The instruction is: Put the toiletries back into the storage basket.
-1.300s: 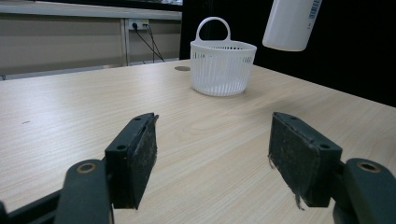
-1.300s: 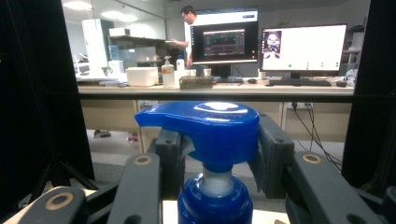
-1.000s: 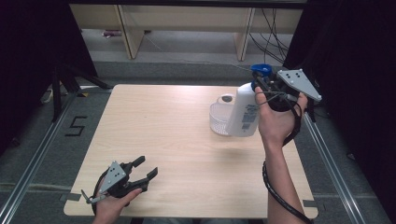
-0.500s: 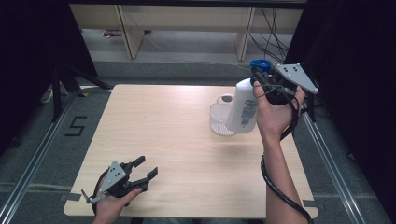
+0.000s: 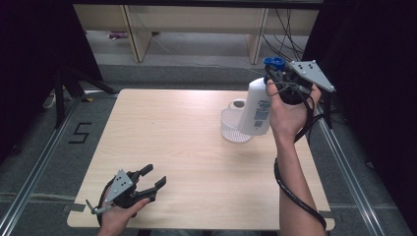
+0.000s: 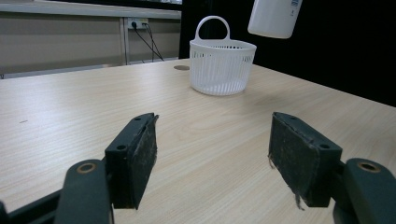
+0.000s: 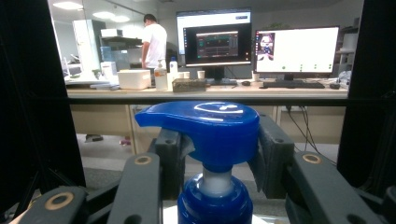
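A white pump bottle with a blue pump head hangs in the air above the table's right side, held by its neck in my right gripper, which is shut on it. Its base hovers just right of and above a white slotted basket with a loop handle. My left gripper rests low at the table's near left corner, jaws wide open with nothing between its pads.
The light wooden table has bare room across its middle and left. Wooden shelf legs stand beyond the far edge. Metal rails run along both sides. A person stands at desks with monitors far behind.
My right gripper has lifted the bottle slightly higher and a little back from the basket. The left gripper has stayed put.
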`<state>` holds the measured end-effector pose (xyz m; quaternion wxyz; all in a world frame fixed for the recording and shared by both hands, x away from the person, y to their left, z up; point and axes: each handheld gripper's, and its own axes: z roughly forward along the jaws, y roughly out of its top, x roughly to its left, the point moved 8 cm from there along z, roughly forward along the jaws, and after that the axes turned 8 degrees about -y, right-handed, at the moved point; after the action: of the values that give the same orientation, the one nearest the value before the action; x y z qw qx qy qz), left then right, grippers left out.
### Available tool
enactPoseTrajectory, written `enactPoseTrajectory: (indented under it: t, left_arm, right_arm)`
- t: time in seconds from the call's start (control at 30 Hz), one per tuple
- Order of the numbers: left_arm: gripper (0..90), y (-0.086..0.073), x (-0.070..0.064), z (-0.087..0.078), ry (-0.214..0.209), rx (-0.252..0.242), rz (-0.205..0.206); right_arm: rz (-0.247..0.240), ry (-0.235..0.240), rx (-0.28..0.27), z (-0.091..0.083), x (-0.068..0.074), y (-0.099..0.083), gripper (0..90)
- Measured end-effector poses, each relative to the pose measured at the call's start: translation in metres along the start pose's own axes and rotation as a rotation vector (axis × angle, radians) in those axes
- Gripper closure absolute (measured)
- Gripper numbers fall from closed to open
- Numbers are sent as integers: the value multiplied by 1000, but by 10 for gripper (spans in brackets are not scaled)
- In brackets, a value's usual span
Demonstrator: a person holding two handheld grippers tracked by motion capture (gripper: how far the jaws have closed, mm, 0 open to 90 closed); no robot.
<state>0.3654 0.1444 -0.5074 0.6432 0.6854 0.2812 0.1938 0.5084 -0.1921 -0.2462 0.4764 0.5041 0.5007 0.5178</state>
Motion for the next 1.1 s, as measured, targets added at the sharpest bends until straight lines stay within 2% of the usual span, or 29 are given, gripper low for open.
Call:
enactPoseTrajectory:
  t: [0.03, 0.1, 0.13, 0.17, 0.33, 0.37, 0.43, 0.57, 0.6, 0.77, 0.83, 1.07, 1.1]
  left_arm:
    - [317, 0, 1, -1, 4, 8, 17]
    - [317, 0, 1, -1, 11, 17, 8]
    - [317, 0, 1, -1, 5, 9, 18]
    - [317, 0, 0, 0, 0, -1, -2]
    - [317, 0, 1, 0, 2, 0, 2]
    - [317, 0, 2, -1, 6, 9, 19]
    - [317, 0, 1, -1, 2, 0, -2]
    - [317, 0, 2, -2, 10, 14, 18]
    - [317, 0, 1, -1, 3, 0, -4]
    - [317, 0, 1, 0, 3, 3, 7]
    - [317, 0, 1, 0, 3, 0, -3]
    - [317, 0, 2, -1, 1, -3, 3]
    - [317, 0, 2, -2, 14, 15, 4]
  right_arm:
    - [2, -1, 1, 1, 1, 1, 605]
    - [-9, -3, 0, 2, 0, 2, 605]
    - [0, 2, -2, 2, 1, 3, 605]
    - [1, -1, -5, 3, 1, 3, 604]
    - [5, -1, 3, 7, 1, 5, 605]
    - [10, -2, 2, 8, 1, 5, 604]
    - [2, -6, -1, 10, 0, 6, 605]
    - [3, -11, 5, 14, 0, 4, 605]
    - [7, -11, 7, 15, 0, 4, 604]
    - [4, -12, 13, 19, 1, 2, 604]
    - [16, -12, 24, 21, 2, 1, 604]
    - [0, -10, 27, 31, 6, -2, 604]
    - [0, -13, 31, 32, 6, -3, 605]
